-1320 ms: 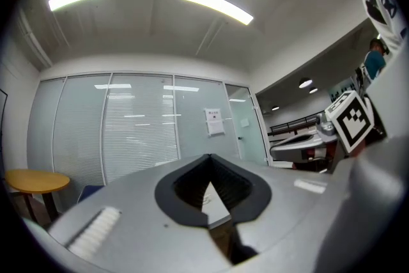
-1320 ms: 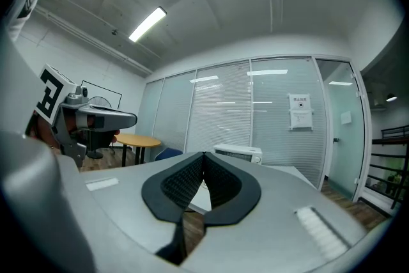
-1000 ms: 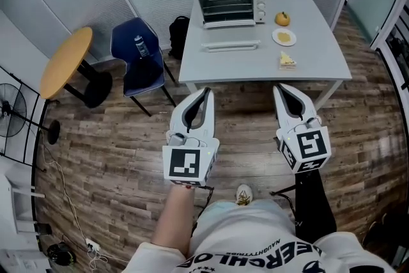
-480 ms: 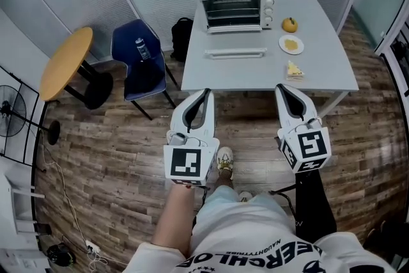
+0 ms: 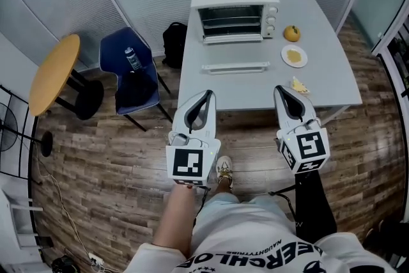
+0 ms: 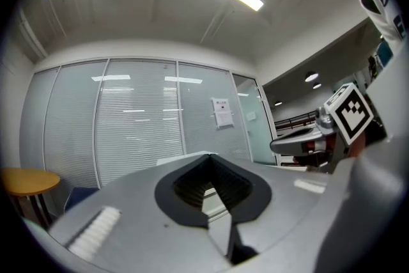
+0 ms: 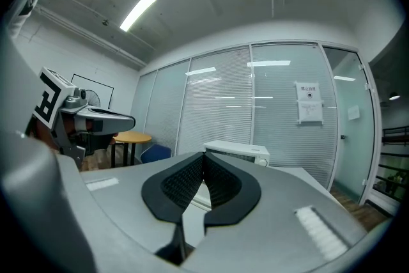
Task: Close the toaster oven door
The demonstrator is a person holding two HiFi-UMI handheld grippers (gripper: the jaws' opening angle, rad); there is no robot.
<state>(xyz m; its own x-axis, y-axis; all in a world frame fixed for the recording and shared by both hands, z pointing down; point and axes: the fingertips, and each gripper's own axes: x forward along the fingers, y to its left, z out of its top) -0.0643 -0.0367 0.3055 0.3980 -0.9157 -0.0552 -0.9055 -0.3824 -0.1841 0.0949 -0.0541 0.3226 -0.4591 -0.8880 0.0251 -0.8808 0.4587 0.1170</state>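
Head view has the toaster oven (image 5: 235, 9) sitting larger and nearer than it did a second ago. The whole worktop (image 5: 211, 87) has slid down the frame until its near edge lies just under the claw tips. One shoe (image 5: 222, 169) is now planted forward, so the person has been stepping up to the worktop and has not yet started on the door.

The door (image 5: 234, 55) hangs fully open. It is dropped flat in front of the oven mouth, with its handle bar (image 5: 235, 66) towards the person. Nothing touches it, and both claws are well short of it, so I judge the task is at the approach stage and the closing itself is not begun.

The left claw (image 5: 207, 94) and right claw (image 5: 280, 90) are held side by side at the same height as before, both pointing forward at the worktop. The bare left forearm (image 5: 176, 227) runs straight up behind its claw.

In each gripper view the jaws are pressed together at the tips with nothing between them. The right gripper view looks along its jaws to the toaster oven (image 7: 236, 151) beyond.
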